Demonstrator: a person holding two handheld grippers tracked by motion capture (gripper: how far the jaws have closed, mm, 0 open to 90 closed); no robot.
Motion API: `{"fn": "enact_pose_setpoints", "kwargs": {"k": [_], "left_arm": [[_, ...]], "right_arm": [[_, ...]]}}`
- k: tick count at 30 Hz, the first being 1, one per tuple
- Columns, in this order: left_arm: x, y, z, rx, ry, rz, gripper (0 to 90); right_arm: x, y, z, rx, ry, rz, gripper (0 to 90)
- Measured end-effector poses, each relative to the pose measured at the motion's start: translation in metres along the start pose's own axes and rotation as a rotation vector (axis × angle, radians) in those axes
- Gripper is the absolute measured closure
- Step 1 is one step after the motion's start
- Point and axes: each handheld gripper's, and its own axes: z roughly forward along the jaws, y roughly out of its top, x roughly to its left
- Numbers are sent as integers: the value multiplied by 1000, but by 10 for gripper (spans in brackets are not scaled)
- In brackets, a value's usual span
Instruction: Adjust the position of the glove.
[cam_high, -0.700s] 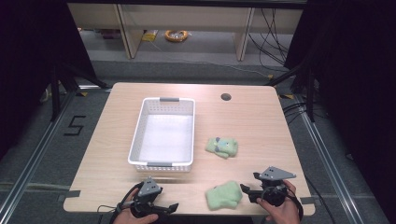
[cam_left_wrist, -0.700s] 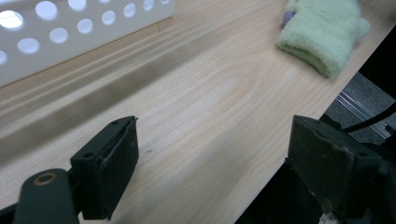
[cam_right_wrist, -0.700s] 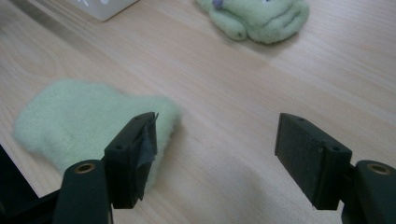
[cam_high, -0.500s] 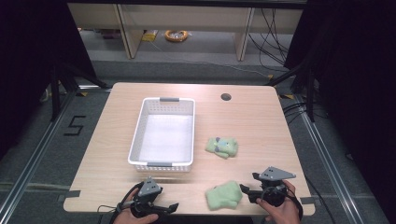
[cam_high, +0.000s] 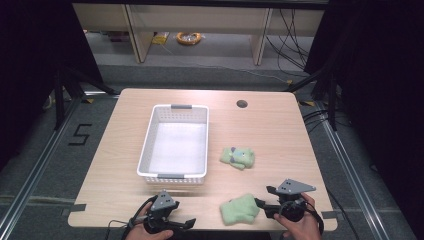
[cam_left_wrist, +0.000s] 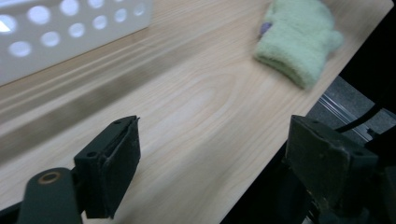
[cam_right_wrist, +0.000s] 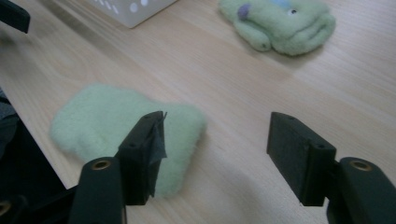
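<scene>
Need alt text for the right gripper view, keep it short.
The open right gripper hovers low over a light wooden table, its left jaw overlapping a plain pale green fuzzy mitten lying near the table's edge. Farther off lie a second green fuzzy mitten with purple and blue patches and a white perforated plastic basket's corner.

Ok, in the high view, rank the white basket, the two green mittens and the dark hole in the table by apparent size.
1. White basket, clearly largest.
2. The two green mittens: near mitten and far mitten look about alike; the near one sits closer to the camera, so I won't rank them.
3. Dark hole, smallest.
</scene>
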Motion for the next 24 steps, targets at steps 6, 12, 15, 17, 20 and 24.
{"fn": "enact_pose_setpoints", "kwargs": {"k": [6, 12, 15, 17, 20, 24], "left_arm": [[-11, 9, 12, 7, -47, 24, 244], [-22, 25, 27, -13, -67, 25, 300], [-24, 31, 31, -12, -76, 53, 335], [-26, 37, 38, -10, -79, 60, 347], [-24, 45, 46, 5, -115, 23, 366], [-26, 50, 54, 22, -116, 27, 388]], "right_arm": [[4, 3, 2, -3, 30, -55, 458], [8, 6, 5, 18, 45, -69, 501], [5, 7, 9, 20, 55, -77, 517], [6, 7, 9, 25, 49, -65, 520], [7, 8, 11, 29, 49, -78, 522], [8, 8, 12, 42, 49, -63, 544]]}}
